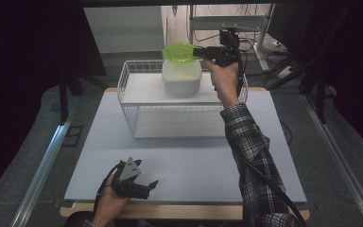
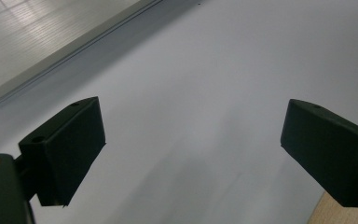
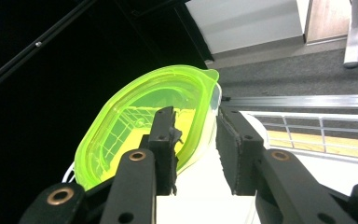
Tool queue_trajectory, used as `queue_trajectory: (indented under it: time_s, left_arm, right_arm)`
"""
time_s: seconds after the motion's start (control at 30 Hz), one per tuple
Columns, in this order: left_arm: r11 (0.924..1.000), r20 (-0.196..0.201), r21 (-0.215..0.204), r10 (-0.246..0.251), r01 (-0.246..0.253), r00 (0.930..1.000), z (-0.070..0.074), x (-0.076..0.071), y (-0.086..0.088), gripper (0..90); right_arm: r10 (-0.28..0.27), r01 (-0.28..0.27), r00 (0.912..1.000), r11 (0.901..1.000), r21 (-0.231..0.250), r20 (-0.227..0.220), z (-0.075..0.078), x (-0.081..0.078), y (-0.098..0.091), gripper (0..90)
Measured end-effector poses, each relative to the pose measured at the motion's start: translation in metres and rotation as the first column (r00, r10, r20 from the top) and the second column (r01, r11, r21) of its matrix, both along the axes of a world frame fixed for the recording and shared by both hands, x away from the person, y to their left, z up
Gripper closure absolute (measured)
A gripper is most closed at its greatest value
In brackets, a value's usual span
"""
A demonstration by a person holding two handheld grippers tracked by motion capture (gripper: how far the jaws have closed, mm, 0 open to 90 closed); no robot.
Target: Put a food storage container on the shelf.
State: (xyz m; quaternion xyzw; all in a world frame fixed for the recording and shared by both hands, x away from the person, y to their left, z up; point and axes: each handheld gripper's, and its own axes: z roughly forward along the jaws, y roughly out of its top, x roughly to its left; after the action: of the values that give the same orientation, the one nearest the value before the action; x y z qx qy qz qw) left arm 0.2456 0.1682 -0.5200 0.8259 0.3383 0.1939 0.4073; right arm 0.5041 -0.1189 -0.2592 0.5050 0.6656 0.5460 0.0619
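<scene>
Green lid (image 1: 180, 52), translucent and lime-coloured, tilted over the top of the white container (image 1: 181, 78), far side of the scene, slightly right of the table's middle. Container standing inside the white wire basket (image 1: 127, 101), on the basket's raised shelf, toward its far side. Basket resting on the far half of the pale table top (image 1: 184, 165).

Right gripper (image 1: 203, 52) reaching in from the right at the level of the lid, held by the right hand (image 1: 224, 78), with a plaid sleeve (image 1: 250, 156) trailing back to the near right edge. In the right gripper view, lid (image 3: 144, 123) seen edge-on and slanted, its rim lying between the two black jaws; one jaw against the lid's upper face, the other standing a little apart from the rim, with a visible gap. Jaws parted, not clamped on the lid. White container body visible below the lid, between the jaw arms.

Left gripper (image 1: 146, 187) low over the near left part of the table, held by the left hand (image 1: 108, 201), grey three-cornered plate on top. In the left gripper view, jaws spread wide (image 2: 193, 154), nothing between them but bare table surface; wooden table edge (image 2: 349, 212) at lower right.
</scene>
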Motion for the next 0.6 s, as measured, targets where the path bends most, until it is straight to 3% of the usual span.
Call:
queue_trajectory:
  time_s: [0.23,0.43,0.6]
  left_arm:
    - [1.0,0.001,0.001,-0.001,0.001,1.0,0.0,0.0,0.0,6.0]
    - [1.0,0.001,0.0,-0.001,0.001,1.0,0.0,0.0,0.0,6.0]
    - [1.0,0.0,-0.009,-0.002,0.002,1.0,0.0,0.0,0.0,5.7]
  right_arm:
    - [0.008,-0.007,0.9993,0.9994,-0.035,0.035,0.001,-0.002,0.001,48.3]
    - [0.043,-0.037,0.9962,0.9959,-0.083,0.075,-0.001,-0.005,-0.003,31.3]
    - [0.094,-0.085,0.991,0.9922,-0.092,0.096,-0.004,-0.011,-0.008,22.3]
